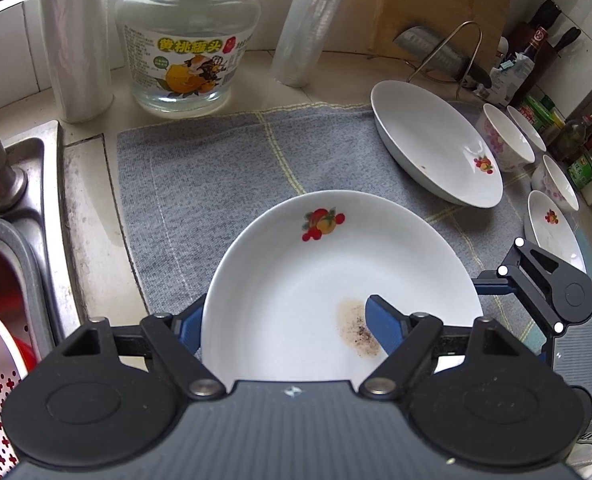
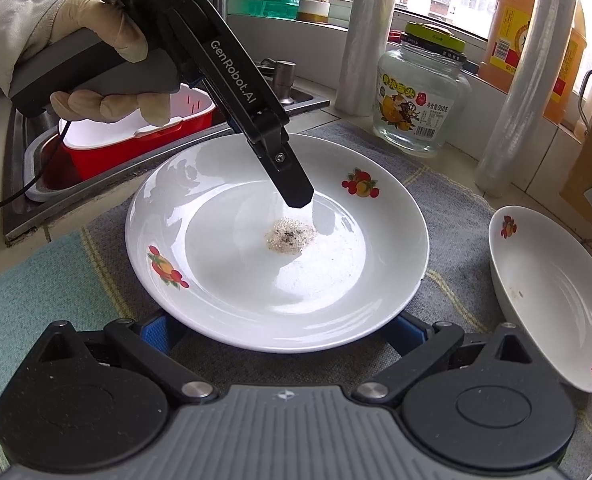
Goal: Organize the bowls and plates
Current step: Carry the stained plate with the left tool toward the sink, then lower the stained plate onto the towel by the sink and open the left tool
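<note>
Left tongs (image 1: pixel 286 320) first: the jaws stand spread, and the plate (image 1: pixel 327 264) has its rim running right between them. One finger (image 1: pixel 188 322) sits outside the rim, the other (image 1: pixel 383 330) hangs inside over the well, beside the brown stain (image 1: pixel 355 328). There is white china showing between that inner finger and the rim, so I read this as no pinch, just a straddle.

Over to the right tongs (image 2: pixel 284 332): jaws wide apart as well, holding nothing. The plate's near rim lies straight ahead and hides their blue tips. Whether those tips touch the china I cannot tell.

So the plate is flat on the grey mat (image 2: pixel 447 200), dead ahead of both tongs, with the left pair on one side of the rim and the right pair on another side. It is round, so there is no long axis to line up with; any stretch of rim will do.

Now outward. A second plate (image 2: pixel 551 300) lies just off to the right of the right tongs, tilted, apart from the first. From the left tongs it sits ahead and to the right, with small bowls (image 1: pixel 503 140) beyond it.

My call: if the plates are to be stacked, the travel is rightward, and the right hand is the nearer one.
</note>
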`<state>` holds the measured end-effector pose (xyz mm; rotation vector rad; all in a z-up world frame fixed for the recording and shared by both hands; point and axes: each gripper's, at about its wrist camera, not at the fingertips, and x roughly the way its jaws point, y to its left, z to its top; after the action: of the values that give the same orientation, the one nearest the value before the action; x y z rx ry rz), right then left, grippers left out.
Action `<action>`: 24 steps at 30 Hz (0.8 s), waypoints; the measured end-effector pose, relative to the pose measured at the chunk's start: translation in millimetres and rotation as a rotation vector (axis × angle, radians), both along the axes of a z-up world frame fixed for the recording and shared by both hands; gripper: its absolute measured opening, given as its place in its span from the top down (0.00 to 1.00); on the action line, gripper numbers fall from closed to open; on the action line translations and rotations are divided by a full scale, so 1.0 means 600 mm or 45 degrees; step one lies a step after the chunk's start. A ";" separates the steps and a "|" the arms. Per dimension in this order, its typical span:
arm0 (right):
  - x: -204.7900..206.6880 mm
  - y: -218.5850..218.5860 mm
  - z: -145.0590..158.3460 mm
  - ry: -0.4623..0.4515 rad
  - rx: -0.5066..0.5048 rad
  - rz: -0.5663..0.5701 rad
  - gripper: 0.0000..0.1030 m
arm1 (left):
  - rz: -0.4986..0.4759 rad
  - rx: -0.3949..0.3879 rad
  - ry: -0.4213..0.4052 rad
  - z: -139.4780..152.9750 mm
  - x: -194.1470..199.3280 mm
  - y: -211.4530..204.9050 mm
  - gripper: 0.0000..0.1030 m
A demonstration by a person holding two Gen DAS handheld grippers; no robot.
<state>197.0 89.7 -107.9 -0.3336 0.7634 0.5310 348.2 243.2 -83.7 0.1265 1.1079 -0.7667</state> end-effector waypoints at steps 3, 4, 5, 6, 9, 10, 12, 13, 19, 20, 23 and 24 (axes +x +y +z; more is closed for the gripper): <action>-0.001 0.000 0.001 -0.006 -0.011 0.001 0.00 | 0.022 0.014 -0.053 0.006 -0.007 0.000 0.16; -0.003 0.000 0.002 -0.011 -0.017 0.002 0.00 | 0.030 0.024 -0.088 0.010 -0.012 0.001 0.16; -0.004 0.000 0.003 -0.016 -0.025 0.004 0.00 | 0.028 0.034 -0.118 0.014 -0.017 0.002 0.15; -0.006 -0.001 0.005 -0.018 -0.033 0.006 0.00 | 0.032 0.048 -0.154 0.019 -0.023 0.003 0.14; -0.017 -0.006 0.012 -0.015 -0.043 0.013 0.00 | 0.041 0.067 -0.235 0.033 -0.043 0.007 0.11; -0.024 -0.009 0.015 -0.017 -0.041 0.013 0.00 | 0.047 0.071 -0.268 0.041 -0.052 0.008 0.11; -0.034 -0.014 0.022 -0.013 -0.043 0.008 0.00 | 0.048 0.065 -0.322 0.054 -0.070 0.009 0.09; -0.040 -0.017 0.026 -0.018 -0.042 0.004 0.00 | 0.055 0.057 -0.354 0.063 -0.083 0.009 0.07; -0.067 -0.033 0.046 -0.069 -0.065 -0.060 0.00 | 0.079 -0.005 -0.461 0.097 -0.149 -0.008 0.03; -0.070 -0.036 0.048 -0.070 -0.064 -0.074 0.00 | 0.082 -0.015 -0.472 0.100 -0.159 -0.013 0.03; -0.083 -0.048 0.053 -0.075 -0.063 -0.125 0.00 | 0.085 -0.051 -0.496 0.103 -0.192 -0.030 0.03; -0.087 -0.053 0.055 -0.075 -0.068 -0.150 0.00 | 0.083 -0.068 -0.495 0.102 -0.203 -0.034 0.03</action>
<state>144.7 57.8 -75.0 -0.3500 0.7359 0.3887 226.7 222.6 -22.2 0.1851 0.7190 -0.6774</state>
